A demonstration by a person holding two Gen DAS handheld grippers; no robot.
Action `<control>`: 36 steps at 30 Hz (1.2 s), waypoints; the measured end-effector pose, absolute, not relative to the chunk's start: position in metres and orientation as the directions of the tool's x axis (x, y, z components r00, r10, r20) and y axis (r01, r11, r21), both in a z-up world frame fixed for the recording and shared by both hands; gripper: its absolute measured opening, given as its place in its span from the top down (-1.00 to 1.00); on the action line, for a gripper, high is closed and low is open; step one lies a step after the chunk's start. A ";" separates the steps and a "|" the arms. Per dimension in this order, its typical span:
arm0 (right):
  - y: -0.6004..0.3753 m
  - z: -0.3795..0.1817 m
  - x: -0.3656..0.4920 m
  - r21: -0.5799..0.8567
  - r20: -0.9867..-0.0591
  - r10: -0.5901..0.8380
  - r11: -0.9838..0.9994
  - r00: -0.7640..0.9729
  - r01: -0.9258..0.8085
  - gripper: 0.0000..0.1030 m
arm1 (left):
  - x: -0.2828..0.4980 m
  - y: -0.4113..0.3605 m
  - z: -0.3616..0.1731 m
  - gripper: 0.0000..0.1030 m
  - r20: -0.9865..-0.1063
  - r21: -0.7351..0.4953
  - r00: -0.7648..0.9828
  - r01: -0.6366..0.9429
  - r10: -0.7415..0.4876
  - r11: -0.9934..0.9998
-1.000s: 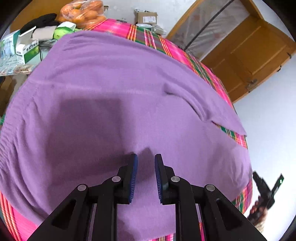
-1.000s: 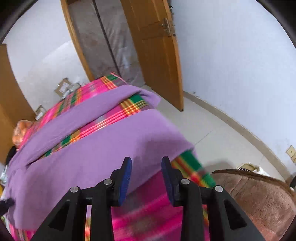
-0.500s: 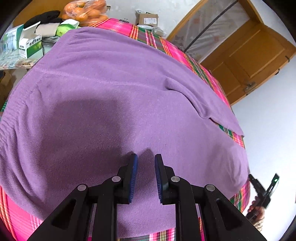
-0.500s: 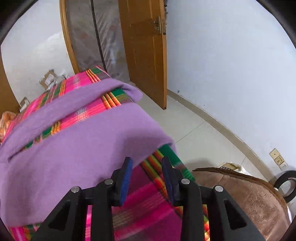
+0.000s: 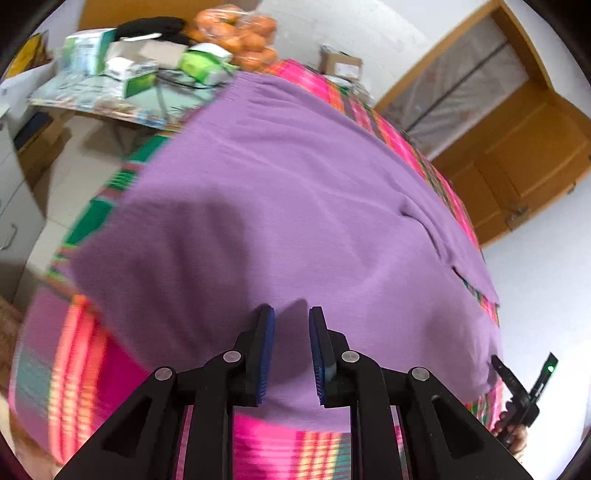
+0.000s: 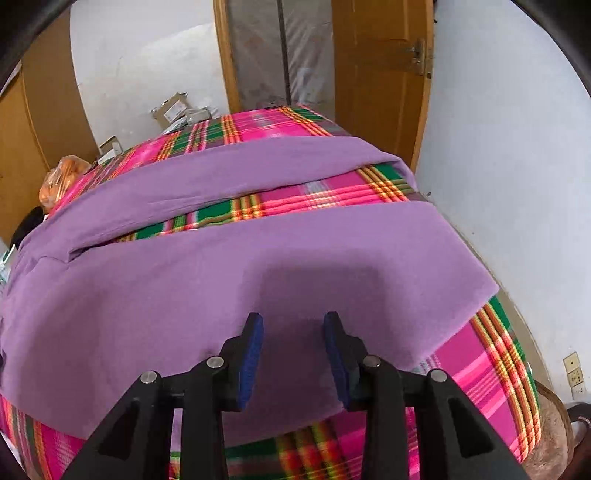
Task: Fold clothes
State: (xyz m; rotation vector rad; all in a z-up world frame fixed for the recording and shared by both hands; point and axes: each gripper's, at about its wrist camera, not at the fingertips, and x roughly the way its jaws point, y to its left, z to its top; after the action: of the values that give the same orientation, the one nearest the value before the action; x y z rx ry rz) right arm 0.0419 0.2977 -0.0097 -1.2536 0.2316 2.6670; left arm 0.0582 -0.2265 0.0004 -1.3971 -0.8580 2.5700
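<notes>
Purple garment (image 5: pixel 295 206) spread flat over a pink-and-green plaid cloth (image 6: pixel 480 373) on the tabletop; fabric smooth, fleecy, with a faint seam line and one raised crease toward the right. In the right wrist view, garment (image 6: pixel 207 280) seen as a broad body panel in front and a long sleeve (image 6: pixel 229 173) stretched out behind it, a strip of plaid showing between the two; sleeve end draped over the far corner.

Left gripper (image 5: pixel 289 350) hovering low above the near hem, pointing across the garment, jaws parted with nothing between the blue pads (image 5: pixel 265 354); shadow cast on the fabric just ahead. Right gripper (image 6: pixel 293 354) likewise over the near edge of the body panel, jaws parted wider and empty, dark shadow on the purple in front. From the left wrist view, right gripper (image 5: pixel 524 395) visible at the far right edge beyond the garment's corner, a green light on it, part of a hand (image 5: pixel 511 434) wrapped around the handle.

Left part of the left wrist view blurred: plaid edge smeared, boxes (image 5: pixel 110 62) on a side table (image 5: pixel 92 101) and a bag of orange fruit (image 5: pixel 240 33) only roughly legible. Garment's near hem hidden behind both grippers' bodies. Contact between pads and fabric not discernible.
</notes>
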 end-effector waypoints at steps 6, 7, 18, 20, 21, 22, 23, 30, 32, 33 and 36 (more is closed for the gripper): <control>0.268 -0.004 0.023 0.069 -0.776 0.052 -0.984 -0.629 -0.166 0.31 | 0.071 -0.259 -0.003 0.62 -0.731 -0.543 -0.601 0.226 0.323 -0.809; 0.263 -0.002 0.019 0.070 -0.776 0.042 -0.986 -0.629 -0.152 0.31 | 0.072 -0.263 -0.003 0.62 -0.729 -0.545 -0.604 0.231 0.321 -0.806; 0.196 -0.005 -0.013 0.079 -0.800 -0.070 -0.997 -0.596 0.010 0.31 | 0.073 -0.297 -0.003 0.70 -0.746 -0.535 -0.613 0.320 0.259 -0.782; 0.187 0.000 -0.019 0.085 -0.796 -0.091 -0.996 -0.599 0.038 0.31 | 0.070 -0.301 -0.001 0.65 -0.747 -0.552 -0.602 0.329 0.280 -0.766; 0.183 0.002 -0.022 0.087 -0.793 -0.100 -0.995 -0.601 0.051 0.31 | 0.066 -0.301 0.002 0.65 -0.751 -0.546 -0.599 0.328 0.277 -0.771; 0.180 0.005 -0.025 0.089 -0.789 -0.110 -0.994 -0.604 0.064 0.31 | 0.063 -0.302 0.006 0.65 -0.758 -0.528 -0.599 0.330 0.258 -0.783; 0.176 0.007 -0.028 0.091 -0.786 -0.119 -0.993 -0.606 0.077 0.31 | 0.059 -0.303 0.011 0.65 -0.762 -0.511 -0.602 0.330 0.240 -0.794; 0.140 0.055 -0.066 0.063 -0.723 -0.183 -0.978 -0.666 0.201 0.31 | 0.012 -0.297 0.057 0.52 -0.754 -0.413 -0.634 0.253 0.172 -0.875; 0.127 0.070 -0.079 0.048 -0.703 -0.205 -0.969 -0.681 0.242 0.31 | -0.007 -0.293 0.069 0.52 -0.750 -0.391 -0.639 0.221 0.170 -0.894; 0.120 0.078 -0.086 0.040 -0.692 -0.216 -0.964 -0.689 0.262 0.31 | -0.017 -0.292 0.075 0.52 -0.750 -0.376 -0.640 0.208 0.165 -0.903; 0.096 0.091 -0.107 0.017 -0.675 -0.261 -0.940 -0.690 0.340 0.31 | -0.048 -0.286 0.092 0.52 -0.746 -0.320 -0.651 0.166 0.140 -0.933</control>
State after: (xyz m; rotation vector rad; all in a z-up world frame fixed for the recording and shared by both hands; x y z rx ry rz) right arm -0.1069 0.0961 0.0912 -1.2594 -0.1922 3.2282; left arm -0.0482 -0.2856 0.0919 -1.3186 -0.5776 2.8083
